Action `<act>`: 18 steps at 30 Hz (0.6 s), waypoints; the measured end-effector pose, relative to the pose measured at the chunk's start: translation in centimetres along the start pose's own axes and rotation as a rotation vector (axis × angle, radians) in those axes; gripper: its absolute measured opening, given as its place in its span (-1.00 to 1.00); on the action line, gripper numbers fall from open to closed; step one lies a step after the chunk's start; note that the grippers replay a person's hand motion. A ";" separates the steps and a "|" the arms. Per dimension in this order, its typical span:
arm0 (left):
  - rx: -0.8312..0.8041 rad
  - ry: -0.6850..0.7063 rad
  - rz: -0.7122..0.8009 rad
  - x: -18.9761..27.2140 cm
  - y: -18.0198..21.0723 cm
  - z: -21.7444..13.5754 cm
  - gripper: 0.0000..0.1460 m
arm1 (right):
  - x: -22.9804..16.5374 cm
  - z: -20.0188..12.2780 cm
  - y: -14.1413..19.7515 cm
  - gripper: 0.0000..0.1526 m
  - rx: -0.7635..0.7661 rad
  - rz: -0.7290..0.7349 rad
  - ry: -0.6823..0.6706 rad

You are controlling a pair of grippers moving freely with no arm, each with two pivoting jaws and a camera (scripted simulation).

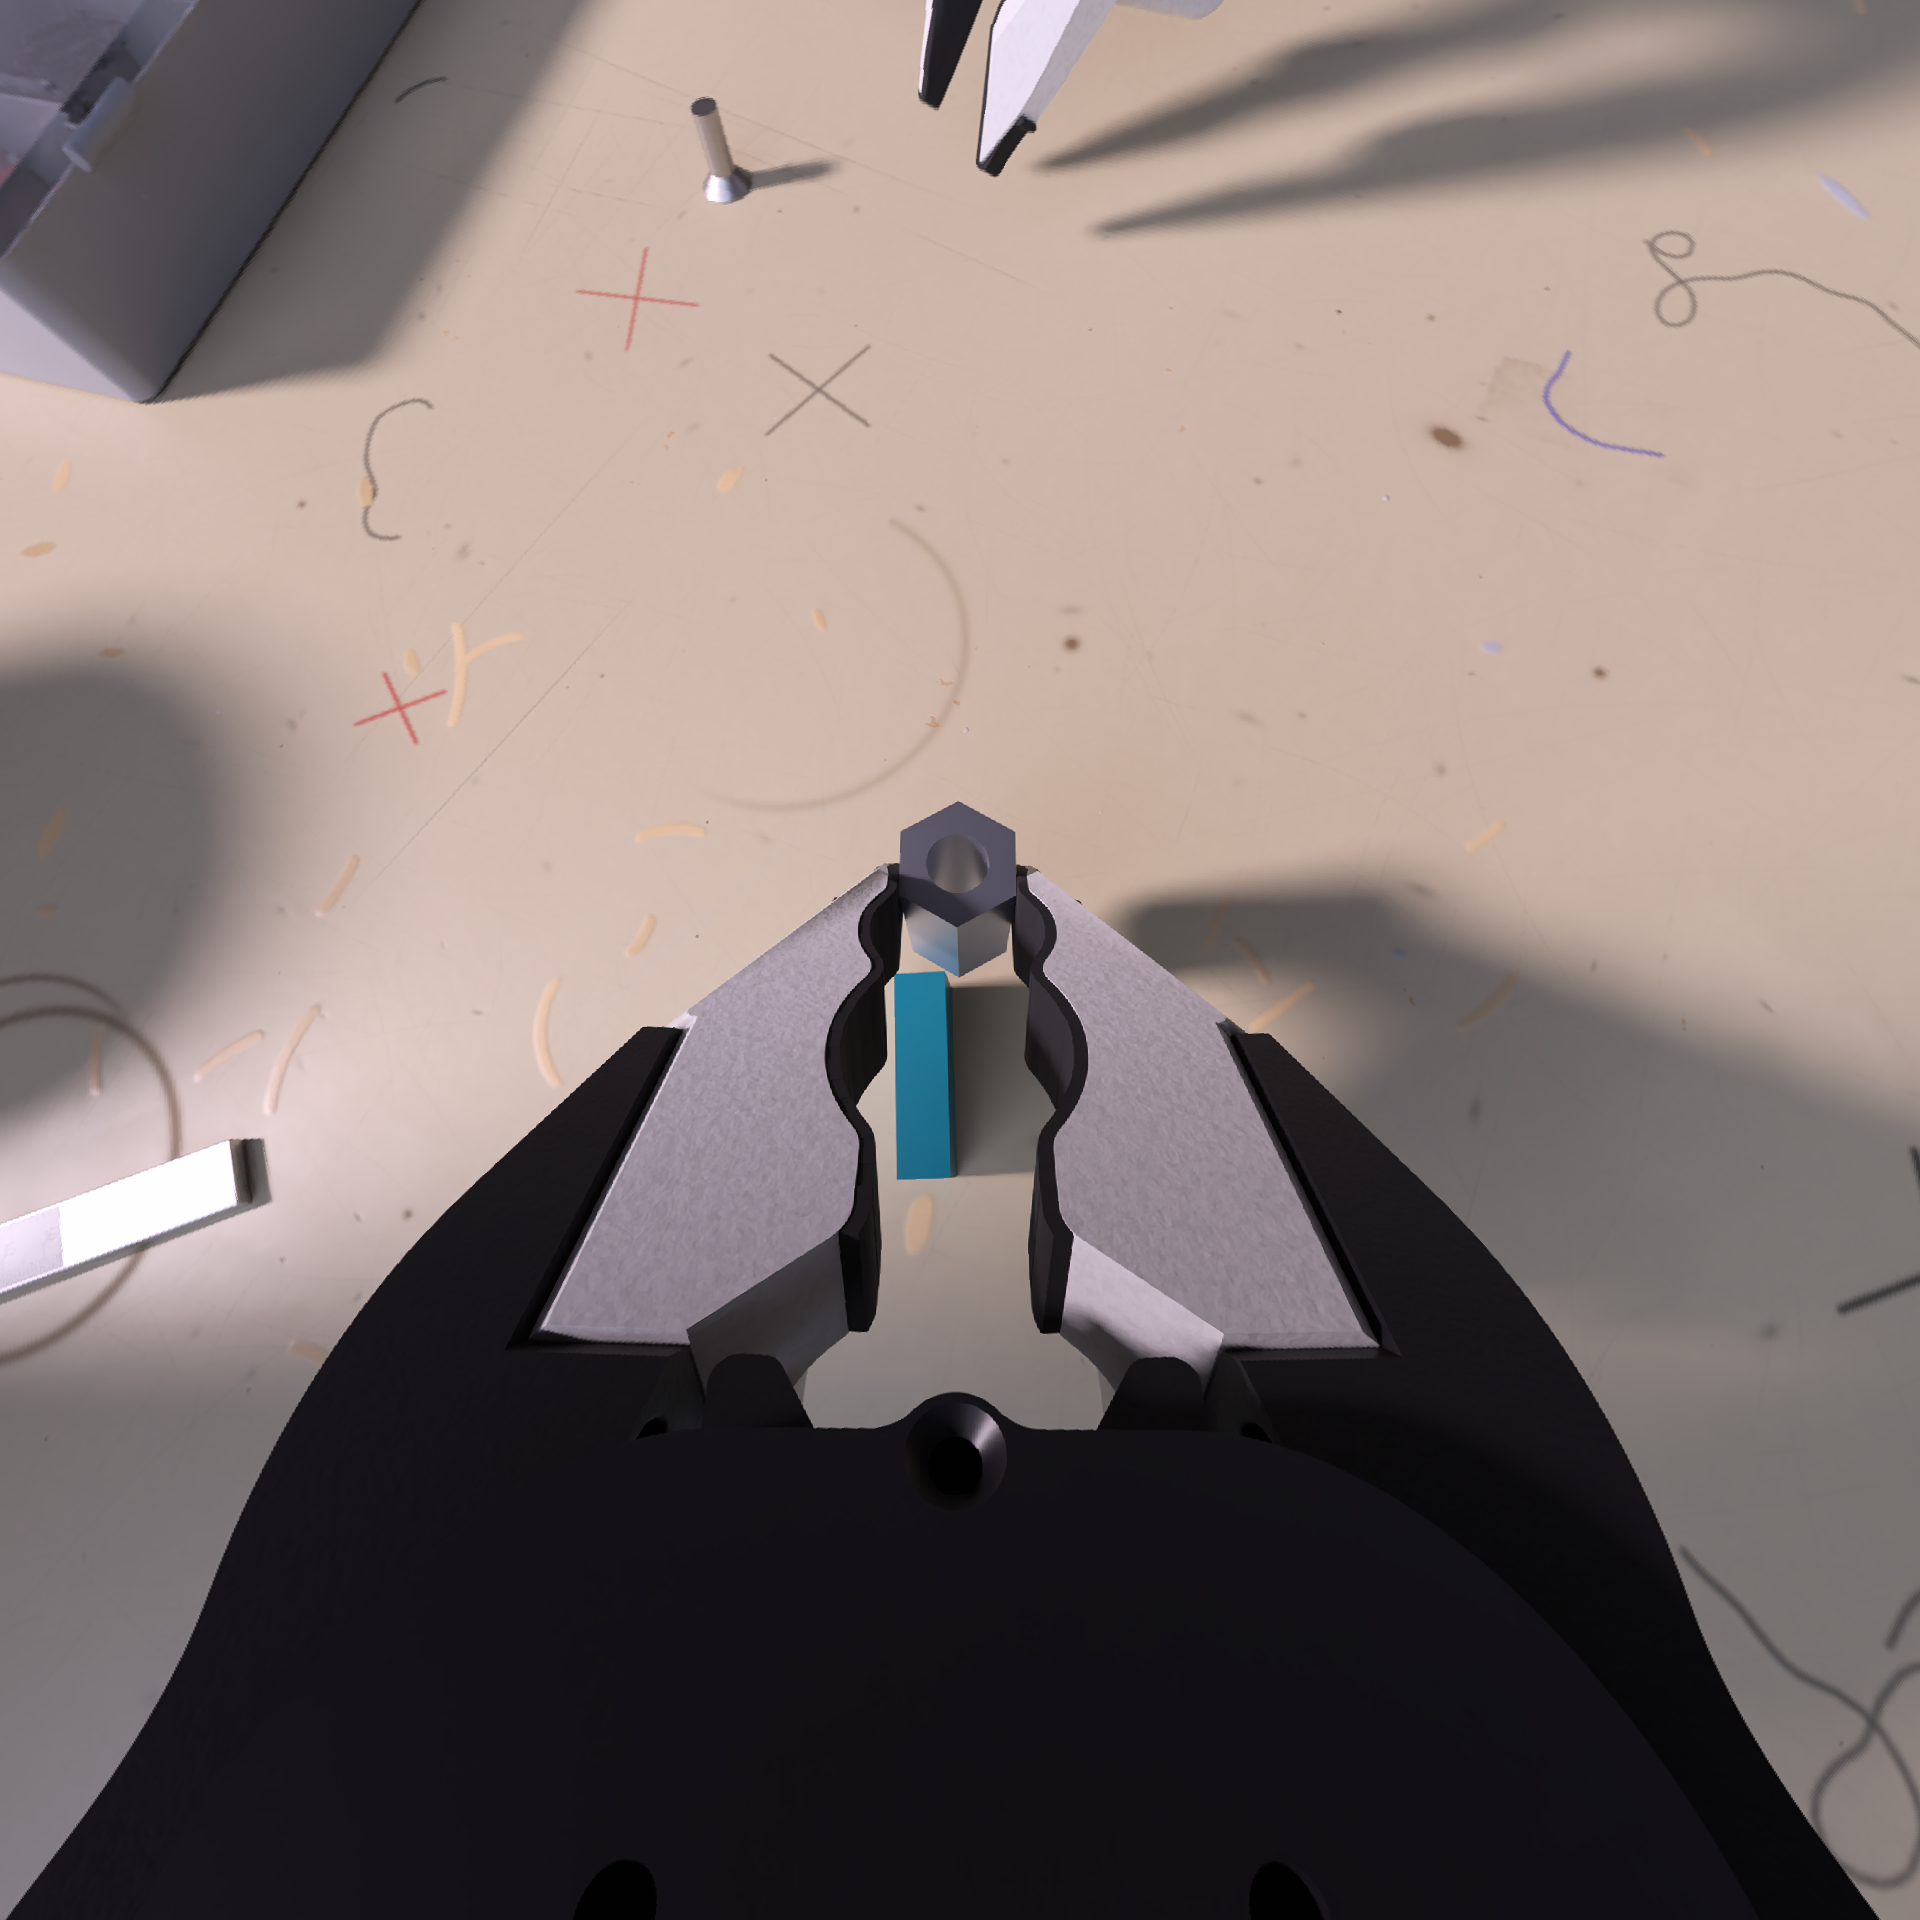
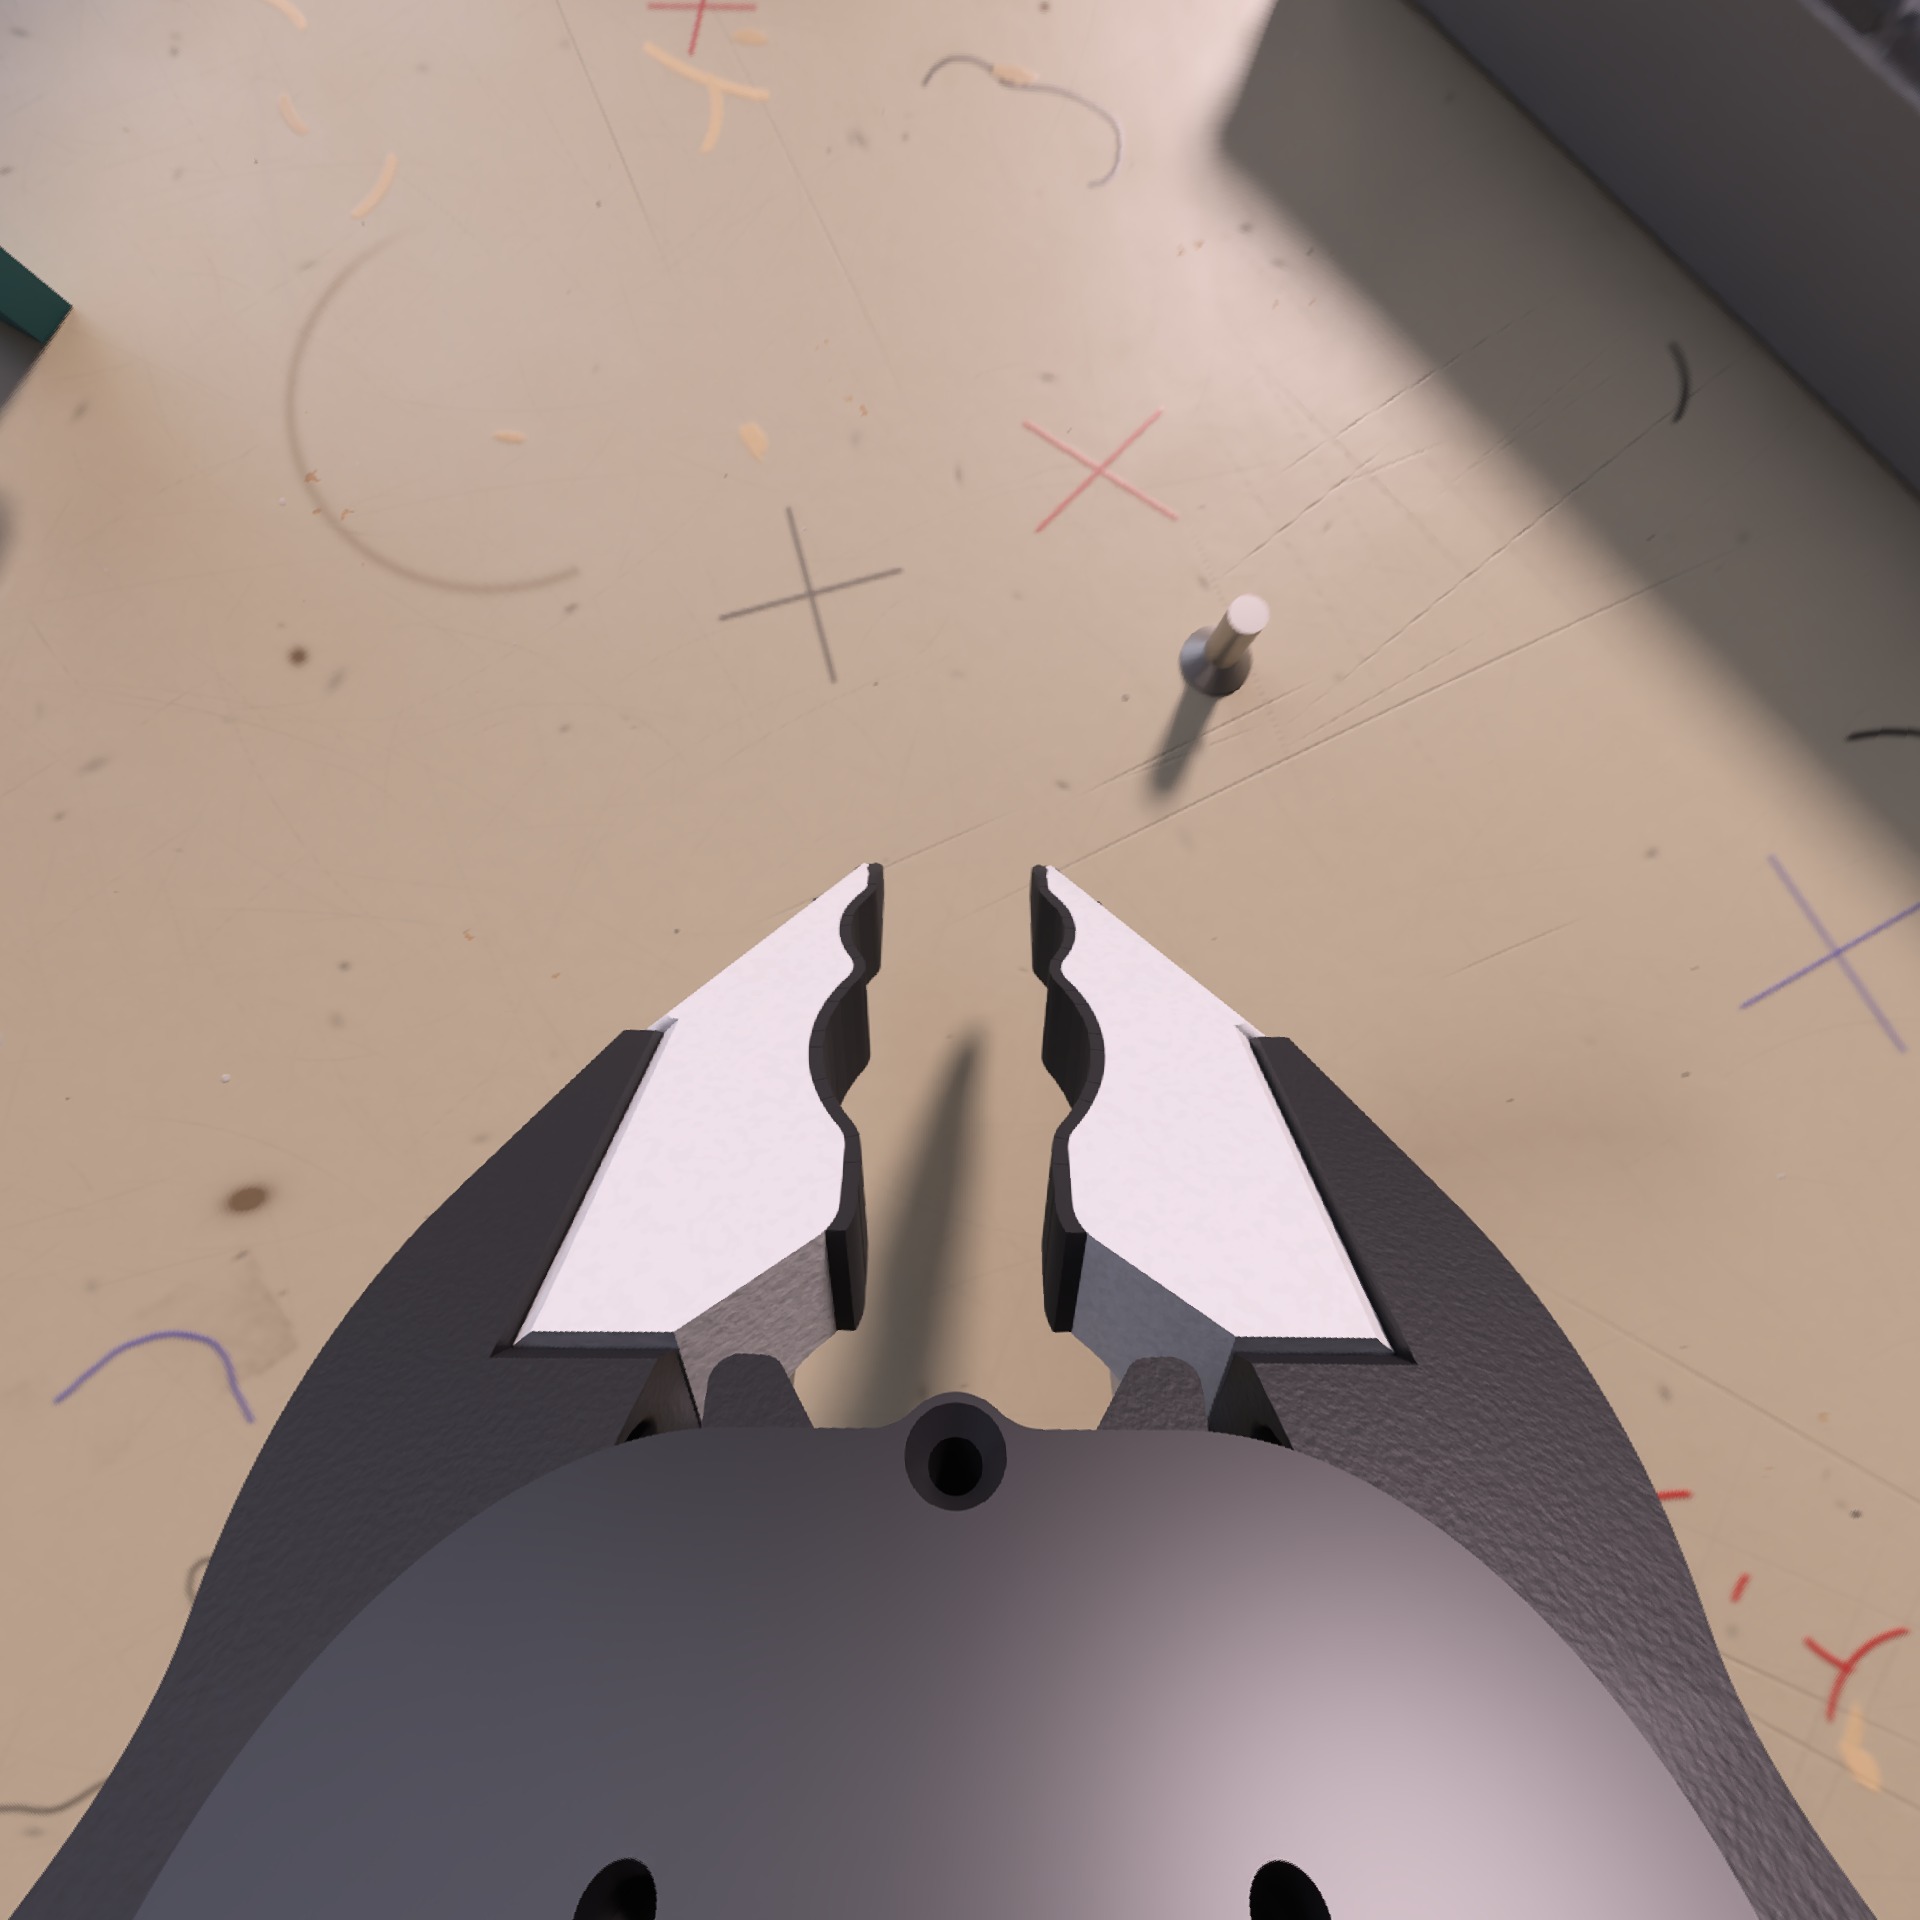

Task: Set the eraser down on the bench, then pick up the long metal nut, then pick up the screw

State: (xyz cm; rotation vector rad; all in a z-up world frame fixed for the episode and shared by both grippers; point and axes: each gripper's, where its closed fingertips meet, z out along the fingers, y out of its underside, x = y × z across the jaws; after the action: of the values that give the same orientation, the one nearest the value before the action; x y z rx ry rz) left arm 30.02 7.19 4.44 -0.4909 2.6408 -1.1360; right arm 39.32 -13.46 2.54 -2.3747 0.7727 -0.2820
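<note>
My left gripper (image 1: pixel 954 883) is shut on the long metal nut (image 1: pixel 954 896), a grey hexagonal piece with a round bore, held at the fingertips above the bench. The blue eraser (image 1: pixel 923 1075) lies on the bench below, seen between the fingers. The screw (image 1: pixel 717 151) stands on its flat head, shaft up, far ahead to the left. In the right wrist view the screw (image 2: pixel 1224 644) stands ahead and to the right of my right gripper (image 2: pixel 956 883), which is open and empty above the bench. The right gripper's fingers (image 1: pixel 1013 94) also show at the top of the left wrist view.
A grey box (image 1: pixel 156 197) stands at the far left; it also shows at the top right of the right wrist view (image 2: pixel 1714 187). A white flat bar (image 1: pixel 125 1210) lies at the left. A dark green edge (image 2: pixel 31 301) shows at the left. The beige bench (image 1: pixel 1351 623) bears marks and shavings.
</note>
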 end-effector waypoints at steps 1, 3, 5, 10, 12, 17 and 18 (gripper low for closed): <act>-0.003 -0.012 -0.006 0.0 -0.1 0.0 -0.72 | 0.3 -0.1 -0.2 -0.59 0.010 -0.009 0.004; -0.006 -0.031 -0.024 -0.1 -0.1 0.1 -0.72 | 1.3 -0.6 -0.5 -0.52 0.027 -0.010 0.005; -0.007 -0.046 -0.044 -0.2 -0.2 0.2 -0.72 | 2.7 -1.4 -0.7 -0.45 0.047 0.002 0.015; -0.018 -0.072 -0.056 -0.4 -0.8 1.0 -0.72 | 4.9 -2.2 -1.1 -0.43 0.047 -0.039 -0.007; -0.020 -0.074 -0.053 -0.4 -1.2 1.5 -0.72 | 4.8 -1.8 -2.0 -0.43 0.058 -0.068 -0.041; -0.027 -0.081 -0.038 -0.4 -2.4 2.4 -0.72 | 4.8 0.5 -3.6 -0.53 0.011 -0.253 -0.105; -0.024 -0.083 -0.038 -0.4 -2.6 2.5 -0.72 | 5.1 0.8 -3.6 -0.54 0.003 -0.288 -0.118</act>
State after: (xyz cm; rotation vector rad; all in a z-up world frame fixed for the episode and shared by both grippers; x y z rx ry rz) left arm 31.76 4.06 4.68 -0.5827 2.5870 -1.0716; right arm 45.42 -13.76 4.18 -2.4725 0.3744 -0.2570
